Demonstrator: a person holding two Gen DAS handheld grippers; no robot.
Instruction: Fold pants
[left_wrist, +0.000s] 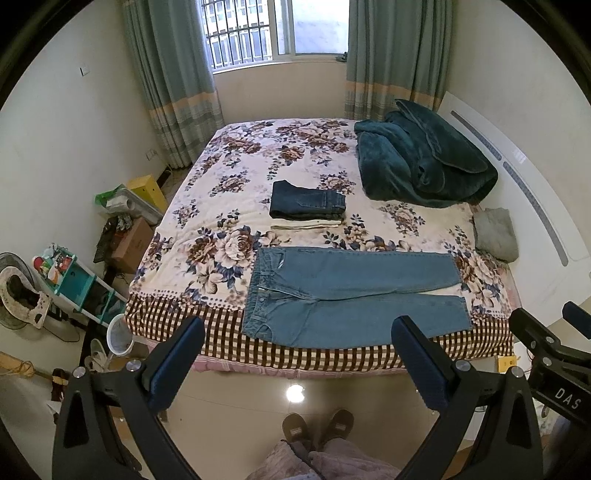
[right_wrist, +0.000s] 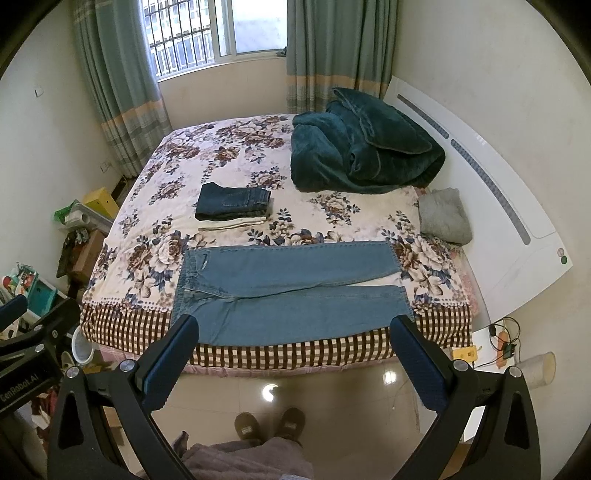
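Left wrist: light jeans (left_wrist: 351, 295) flat on bed (left_wrist: 229, 192).

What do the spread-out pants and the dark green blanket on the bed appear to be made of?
Spread-out pants: likely denim, matte light blue, with visible seams and waistband stitching. Dark green blanket: seemingly plush fleece or velvet-like fabric, judging by its soft sheen and thick rounded folds.

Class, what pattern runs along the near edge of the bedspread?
A brown-and-cream check along the bedspread edge, below the floral part; clearest in the right wrist view.
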